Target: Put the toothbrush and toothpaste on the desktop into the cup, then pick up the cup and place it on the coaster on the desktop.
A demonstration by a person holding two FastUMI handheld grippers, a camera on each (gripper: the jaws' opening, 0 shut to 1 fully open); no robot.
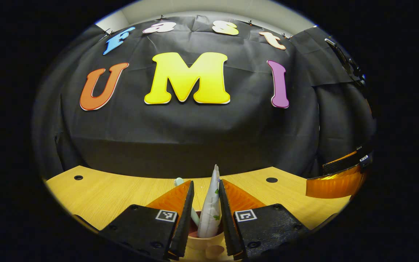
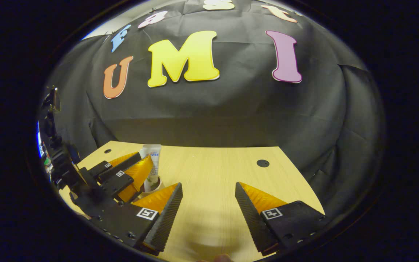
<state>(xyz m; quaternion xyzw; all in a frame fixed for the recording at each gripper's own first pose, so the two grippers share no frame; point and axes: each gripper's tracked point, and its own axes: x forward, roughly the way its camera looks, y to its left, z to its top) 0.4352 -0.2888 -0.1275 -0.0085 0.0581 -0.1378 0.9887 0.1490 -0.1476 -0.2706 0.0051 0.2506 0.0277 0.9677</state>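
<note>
Fingers of the left claw (image 1: 206, 218) are sitting narrow around the cup (image 1: 205, 240), seemingly closing on it, though contact is unclear. Toothpaste (image 1: 211, 207) and toothbrush (image 1: 179, 181) are standing inside, so I judge lifting comes next. The right claw (image 2: 208, 214) is hanging wide and empty over the surface (image 2: 213, 163), beside them.

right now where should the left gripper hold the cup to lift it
Grip the cup across its rim and upper wall, coming straight in as the left gripper sits, fingers either side. The toothpaste and toothbrush stand upright inside, so keep it level.
</note>
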